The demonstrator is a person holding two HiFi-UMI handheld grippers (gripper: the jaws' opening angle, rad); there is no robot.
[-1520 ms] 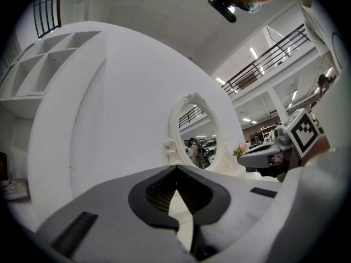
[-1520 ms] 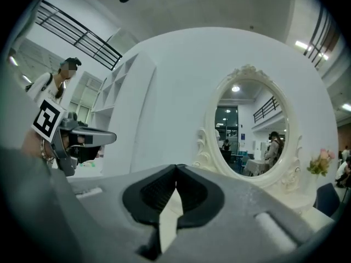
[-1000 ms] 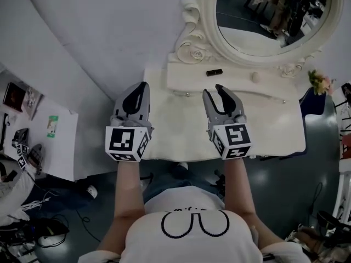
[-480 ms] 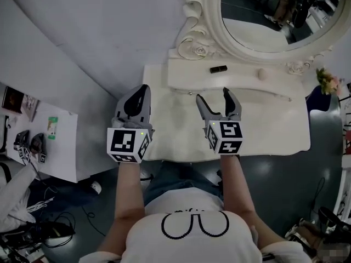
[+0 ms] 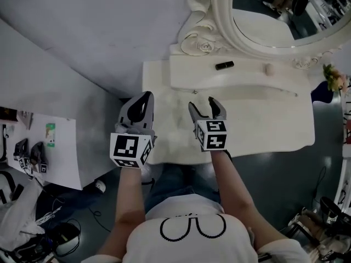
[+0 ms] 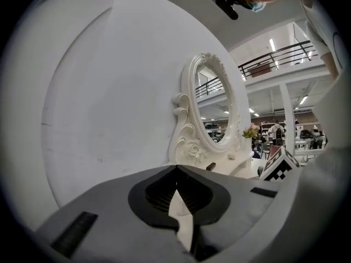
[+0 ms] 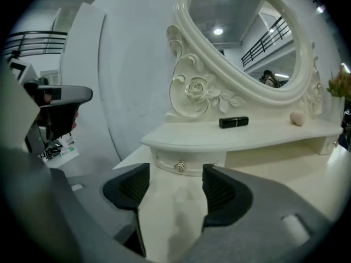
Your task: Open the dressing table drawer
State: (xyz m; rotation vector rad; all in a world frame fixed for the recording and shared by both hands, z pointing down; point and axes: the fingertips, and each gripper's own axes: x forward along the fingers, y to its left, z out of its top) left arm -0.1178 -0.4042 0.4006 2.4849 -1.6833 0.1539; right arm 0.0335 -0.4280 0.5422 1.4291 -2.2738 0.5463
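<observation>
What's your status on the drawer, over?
Left claw shut. Right claw empty, closing from wide, facing drawer knob. Drawer shut, untouched. Nothing in the way.

A raised shelf [image 5: 247, 78] runs along the tabletop's [image 5: 263, 122] 12 o'clock edge, the mirror [image 5: 285, 10] behind it. On the shelf lies a tube [image 5: 224, 65], with a small rounded thing [image 5: 269, 69] at its 3 o'clock. The drawer [image 7: 164, 162] sits beneath the shelf, at the tube's 7 o'clock.

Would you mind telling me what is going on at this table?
A person holds a hand-held gripper in each hand over a dressing table. The right hand-held gripper faces the knob of the drawer, jaws apart and closing, nothing between them yet. The left hand-held gripper is shut and empty. The drawer looks closed.
</observation>
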